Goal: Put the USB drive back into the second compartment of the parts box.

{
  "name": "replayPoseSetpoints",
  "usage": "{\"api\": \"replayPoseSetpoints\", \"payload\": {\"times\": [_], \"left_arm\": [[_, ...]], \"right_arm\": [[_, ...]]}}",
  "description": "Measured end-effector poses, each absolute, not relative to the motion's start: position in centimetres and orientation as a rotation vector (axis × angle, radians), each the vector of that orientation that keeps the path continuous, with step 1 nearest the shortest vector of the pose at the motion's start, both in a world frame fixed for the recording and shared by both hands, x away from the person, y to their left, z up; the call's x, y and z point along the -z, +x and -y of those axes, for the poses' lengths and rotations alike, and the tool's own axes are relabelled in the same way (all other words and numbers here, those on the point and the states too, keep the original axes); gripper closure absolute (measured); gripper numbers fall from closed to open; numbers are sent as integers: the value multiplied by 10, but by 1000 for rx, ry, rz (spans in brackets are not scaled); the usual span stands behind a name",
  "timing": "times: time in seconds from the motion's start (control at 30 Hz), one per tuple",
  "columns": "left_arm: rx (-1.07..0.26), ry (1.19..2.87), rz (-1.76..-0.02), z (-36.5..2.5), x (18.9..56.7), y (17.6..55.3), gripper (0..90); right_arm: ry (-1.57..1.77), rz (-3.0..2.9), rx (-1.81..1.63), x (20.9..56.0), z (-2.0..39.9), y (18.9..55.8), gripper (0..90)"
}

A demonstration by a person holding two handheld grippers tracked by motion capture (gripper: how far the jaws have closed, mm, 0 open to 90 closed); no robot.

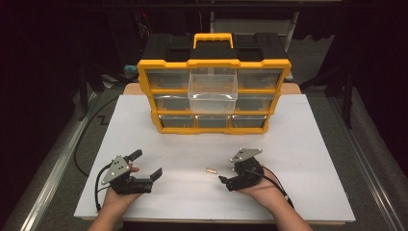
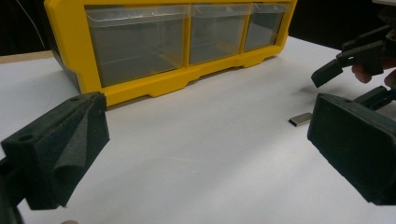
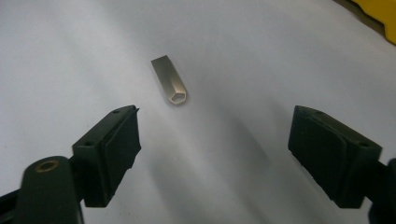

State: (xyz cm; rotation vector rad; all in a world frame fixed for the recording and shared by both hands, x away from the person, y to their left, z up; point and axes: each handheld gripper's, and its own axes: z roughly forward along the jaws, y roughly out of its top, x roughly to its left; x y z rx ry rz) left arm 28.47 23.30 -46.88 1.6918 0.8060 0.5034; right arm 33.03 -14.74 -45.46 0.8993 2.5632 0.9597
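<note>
**Small metal piece lying loose ahead of the right fingers**

The right gripper is sitting low over the white table with its fingers standing well apart and gripping nothing. The small metal piece, a short flat bar with a hollow end, is lying on the table just ahead of those fingers, nearer the left one in the right gripper view, and touching neither. Bare white surface is showing all around it, so there is open room on every side of the piece.

The left gripper is resting near the front edge of the table, its fingers also spread wide and empty. From the left gripper view, the metal piece is lying just beyond the right-hand finger, and the right gripper is showing farther off past it.

The yellow drawer cabinet is standing well beyond both pairs of fingers, toward the back of the table, with one clear drawer in its upper middle pulled out. A broad stretch of bare table is lying between the cabinet's front edge and the fingers. The table's front edge is running just behind both hands.
</note>
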Motion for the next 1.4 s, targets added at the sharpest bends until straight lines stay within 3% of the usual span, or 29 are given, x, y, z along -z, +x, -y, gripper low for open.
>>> {"api": "replayPoseSetpoints", "payload": {"times": [0.3,0.6,1.4], "left_arm": [[-507,1702,-796,-232,469,284,3],[-507,1699,-800,-232,469,284,4],[-507,1687,-801,-233,468,284,3]], "right_arm": [[797,-2636,-928,445,131,340,460],[726,-2725,-914,443,116,348,624],[638,-2837,-816,452,96,360,736]]}}
